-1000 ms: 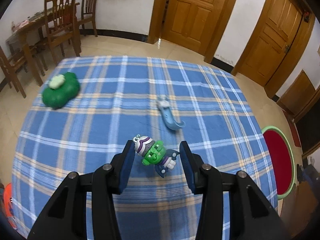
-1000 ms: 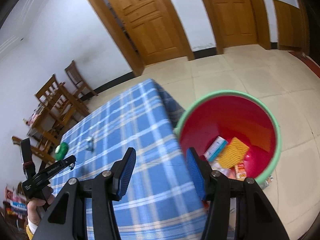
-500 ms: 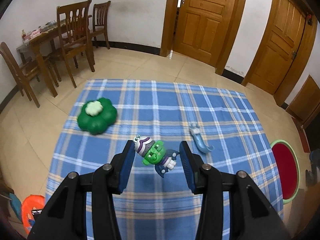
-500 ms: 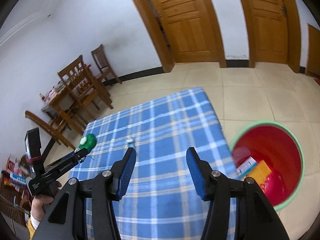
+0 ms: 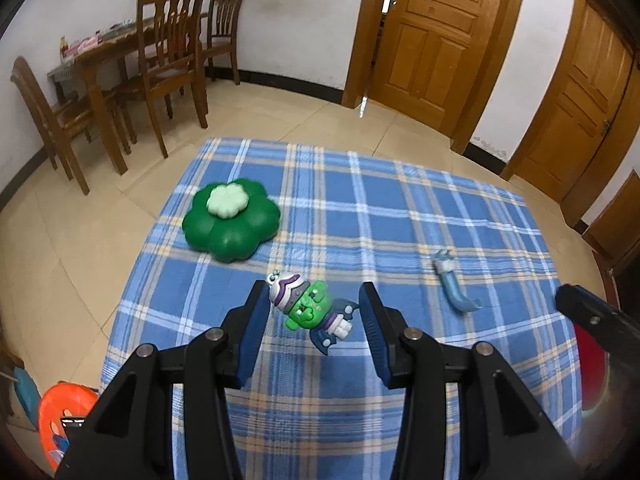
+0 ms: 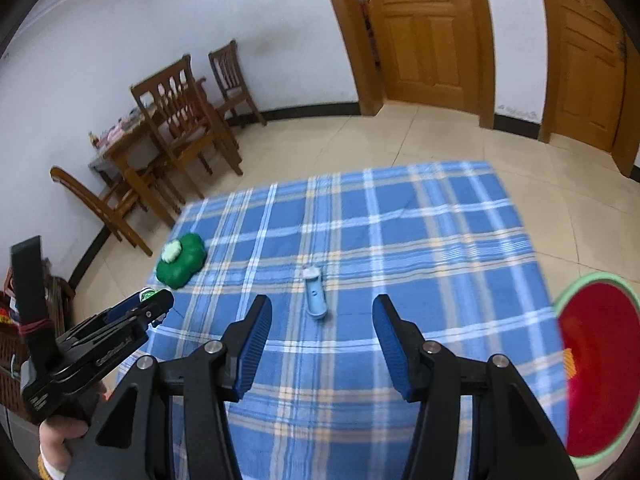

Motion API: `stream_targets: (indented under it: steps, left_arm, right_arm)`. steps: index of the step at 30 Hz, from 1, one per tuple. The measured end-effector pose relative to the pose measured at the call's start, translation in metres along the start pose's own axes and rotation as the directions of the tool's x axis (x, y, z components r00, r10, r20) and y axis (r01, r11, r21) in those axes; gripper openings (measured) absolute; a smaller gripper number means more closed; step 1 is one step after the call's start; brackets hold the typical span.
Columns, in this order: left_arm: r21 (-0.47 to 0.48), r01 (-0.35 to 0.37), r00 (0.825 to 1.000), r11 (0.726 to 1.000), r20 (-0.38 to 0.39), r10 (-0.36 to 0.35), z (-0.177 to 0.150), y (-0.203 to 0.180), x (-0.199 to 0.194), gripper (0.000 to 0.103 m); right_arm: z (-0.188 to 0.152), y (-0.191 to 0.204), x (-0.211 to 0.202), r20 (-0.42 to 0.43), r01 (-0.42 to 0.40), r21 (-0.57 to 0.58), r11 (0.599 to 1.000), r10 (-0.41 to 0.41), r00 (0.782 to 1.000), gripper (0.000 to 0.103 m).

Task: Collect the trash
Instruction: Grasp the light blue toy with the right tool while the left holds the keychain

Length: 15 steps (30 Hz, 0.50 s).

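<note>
The left gripper [image 5: 312, 316] has the little green figure toy [image 5: 310, 310] caught between its blue pads; the toy sits tilted, its striped cap against the left-hand pad [image 5: 256, 322], and it looks lifted clear of the checked cloth rather than lying on it, though the other pad seems to stand a touch off the toy's feet, so I can't swear how firm the hold is. From the other side you can just see a bit of green poking out at that gripper's tip [image 6: 150, 294].

The right gripper [image 6: 322, 332] is spread wide and carries nothing. It hangs above the worktop [image 6: 400, 240] with the small blue scoop-shaped piece [image 6: 314, 298] lying just ahead of its fingers, flat on the cloth. Further off, near the far left corner, sits the green clover-shaped thing [image 5: 230, 218], untouched.

The red bin with the green rim [image 6: 592, 364] stands on the floor off the right edge of the worktop, with some rubbish visible inside.

To my eye this is the carrying step for the left hand: the toy is picked up and needs taking across to the bin and letting go over it. The right hand looks set to drop onto the blue piece, which calls for coming down straddling it and closing across its narrow width.
</note>
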<state>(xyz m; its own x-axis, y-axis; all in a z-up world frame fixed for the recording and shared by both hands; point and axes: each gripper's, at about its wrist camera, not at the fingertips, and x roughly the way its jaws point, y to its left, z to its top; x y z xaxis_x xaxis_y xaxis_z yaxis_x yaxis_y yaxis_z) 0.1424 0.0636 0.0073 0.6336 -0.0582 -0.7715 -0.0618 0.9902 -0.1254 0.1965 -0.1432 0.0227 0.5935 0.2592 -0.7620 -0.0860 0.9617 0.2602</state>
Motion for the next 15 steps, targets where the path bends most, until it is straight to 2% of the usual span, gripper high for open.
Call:
stream_targets:
  steps: [9, 15]
  left_arm:
    - [-0.042, -0.038, 0.999, 0.998, -0.018, 0.037, -0.016, 0.017, 0.029, 0.046]
    - [-0.07, -0.036, 0.999, 0.997, -0.034, 0.034, -0.024, 0.021, 0.04, 0.046]
  right_arm:
    - [-0.007, 0.013, 0.069, -0.097, 0.024, -0.046, 0.999, -0.028, 0.995, 0.056]
    - [-0.01, 0.017, 0.089, -0.119, 0.034, -0.077, 0.996, -0.043, 0.992, 0.056]
